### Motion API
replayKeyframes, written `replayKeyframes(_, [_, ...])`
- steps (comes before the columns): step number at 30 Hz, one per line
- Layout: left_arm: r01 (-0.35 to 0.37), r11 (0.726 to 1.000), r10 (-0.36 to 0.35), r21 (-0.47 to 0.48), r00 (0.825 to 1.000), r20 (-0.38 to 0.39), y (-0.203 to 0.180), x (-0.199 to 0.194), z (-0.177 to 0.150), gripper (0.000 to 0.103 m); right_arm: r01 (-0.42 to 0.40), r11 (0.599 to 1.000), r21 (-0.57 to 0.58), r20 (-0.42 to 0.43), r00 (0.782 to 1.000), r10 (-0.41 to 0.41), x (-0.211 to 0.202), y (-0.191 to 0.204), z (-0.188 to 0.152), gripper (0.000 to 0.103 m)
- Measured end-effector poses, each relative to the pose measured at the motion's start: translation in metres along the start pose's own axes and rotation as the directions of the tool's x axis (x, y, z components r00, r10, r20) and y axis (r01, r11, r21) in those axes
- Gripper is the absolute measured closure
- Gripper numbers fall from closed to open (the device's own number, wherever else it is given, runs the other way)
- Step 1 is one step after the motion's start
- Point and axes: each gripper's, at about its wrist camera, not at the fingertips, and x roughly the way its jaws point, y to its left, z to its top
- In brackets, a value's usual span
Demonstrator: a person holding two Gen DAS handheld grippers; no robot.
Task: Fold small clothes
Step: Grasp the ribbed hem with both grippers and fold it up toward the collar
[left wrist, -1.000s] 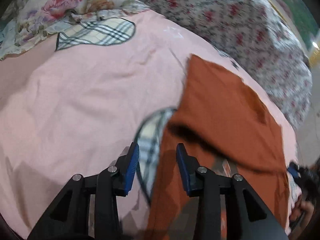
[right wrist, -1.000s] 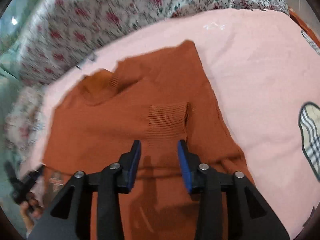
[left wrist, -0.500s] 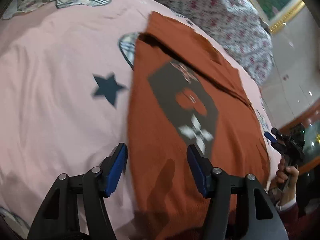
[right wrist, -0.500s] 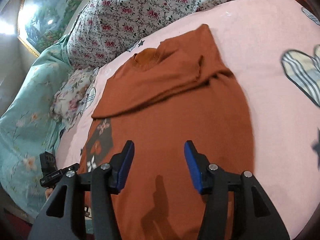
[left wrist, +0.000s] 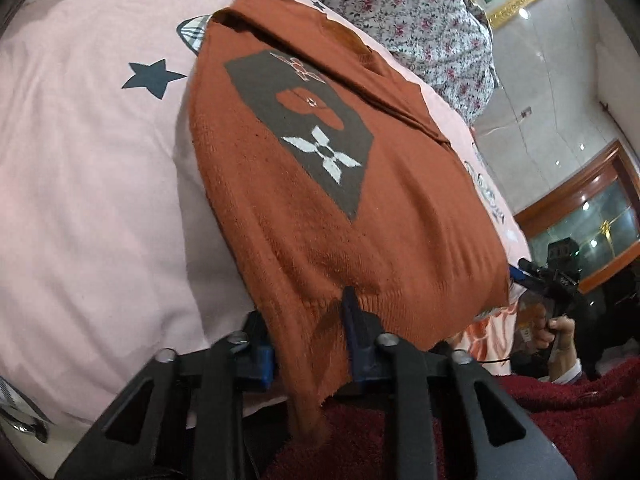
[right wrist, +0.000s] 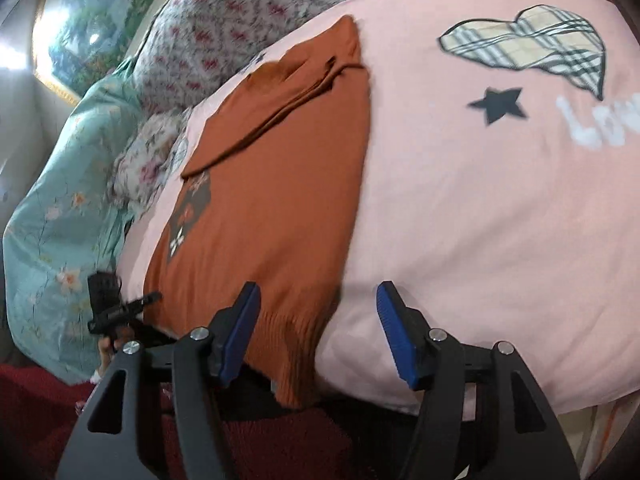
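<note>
A rust-orange knit sweater (left wrist: 320, 184) with a dark patch and a white flower lies on the pink bedspread (left wrist: 80, 168), its sleeves folded across the chest. Its ribbed hem hangs over the near bed edge. My left gripper (left wrist: 308, 344) has its jaws around the left hem corner, cloth between the blue pads, with a gap still showing. In the right wrist view the sweater (right wrist: 280, 184) lies left of centre. My right gripper (right wrist: 320, 332) is open wide at the hem's right corner, one pad over the ribbing, the other over the bedspread (right wrist: 480, 208).
A floral quilt (left wrist: 420, 20) is bunched at the far side. A teal floral cover (right wrist: 60, 208) lies to the left. A dark red carpet (left wrist: 560, 412) is below the bed edge. The other gripper shows at each view's side (left wrist: 552, 276) (right wrist: 116, 308).
Both grippers pulled back from the sweater's upper part to its hem at the near bed edge. The left jaws have taken the hem corner between them; the right jaws opened wider.
</note>
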Motion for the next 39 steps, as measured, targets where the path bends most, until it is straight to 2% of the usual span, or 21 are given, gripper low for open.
replayKeyframes(6, [-0.041, 0.999, 0.040, 0.036, 0.999, 0.019, -0.005, -0.006, -0.002, 0.096, -0.078, 0.995, -0.054, -0.031, 0.997, 0.076, 0.020, 0.010, -0.003, 0.040])
replayKeyframes(7, [-0.046, 0.998, 0.045, 0.033, 0.999, 0.023, -0.004, -0.007, -0.001, 0.096, -0.074, 0.995, -0.061, -0.038, 0.997, 0.072, 0.020, 0.010, -0.004, 0.057])
replayKeyframes(8, [-0.045, 0.999, 0.045, 0.026, 0.999, 0.024, -0.002, -0.008, -0.001, 0.096, -0.071, 0.996, -0.054, -0.052, 0.996, 0.069, 0.020, 0.007, -0.006, 0.071])
replayKeyframes(9, [-0.042, 0.999, 0.042, 0.017, 0.999, 0.021, -0.001, -0.009, -0.001, 0.096, -0.082, 0.996, -0.036, -0.066, 0.995, 0.080, 0.020, 0.002, -0.007, 0.092])
replayKeyframes(10, [-0.042, 0.999, 0.042, 0.013, 0.999, 0.008, 0.003, -0.009, -0.002, 0.095, -0.098, 0.995, -0.015, -0.069, 0.993, 0.097, 0.018, -0.005, -0.009, 0.094])
replayKeyframes(14, [-0.025, 1.000, 0.025, 0.002, 0.999, -0.029, 0.006, -0.001, 0.002, 0.090, -0.128, 0.991, 0.039, -0.056, 0.990, 0.130, 0.025, -0.014, -0.012, 0.094])
replayKeyframes(18, [-0.052, 0.997, 0.053, 0.051, 0.999, -0.007, -0.001, 0.000, 0.002, 0.097, -0.157, 0.986, 0.046, -0.022, 0.987, 0.158, 0.033, -0.008, -0.009, 0.094])
replayKeyframes(21, [-0.055, 0.997, 0.052, 0.051, 0.997, 0.060, -0.005, -0.016, -0.002, 0.099, -0.205, 0.977, 0.057, 0.019, 0.979, 0.204, 0.019, -0.011, -0.013, 0.096])
replayKeyframes(24, [-0.012, 1.000, 0.013, -0.003, 0.990, 0.140, -0.001, -0.033, -0.001, 0.099, -0.234, 0.969, 0.083, 0.043, 0.972, 0.231, 0.010, -0.018, -0.017, 0.096])
replayKeyframes(27, [0.026, 1.000, -0.022, -0.017, 0.977, 0.212, -0.005, -0.050, 0.009, 0.099, -0.294, 0.951, 0.092, 0.096, 0.954, 0.286, 0.001, -0.015, -0.011, 0.096])
replayKeyframes(30, [0.016, 1.000, -0.017, 0.004, 0.961, 0.275, -0.016, -0.063, 0.034, 0.099, -0.343, 0.938, 0.057, 0.165, 0.929, 0.330, -0.010, -0.004, 0.012, 0.096])
replayKeyframes(35, [0.032, 0.999, -0.044, 0.039, 0.925, 0.378, -0.020, -0.071, 0.086, 0.099, -0.342, 0.940, 0.008, 0.238, 0.913, 0.331, -0.010, 0.010, 0.063, 0.096])
replayKeyframes(39, [0.031, 0.999, -0.047, 0.043, 0.896, 0.442, -0.021, -0.060, 0.143, 0.099, -0.322, 0.947, 0.006, 0.262, 0.914, 0.309, 0.005, 0.009, 0.107, 0.096])
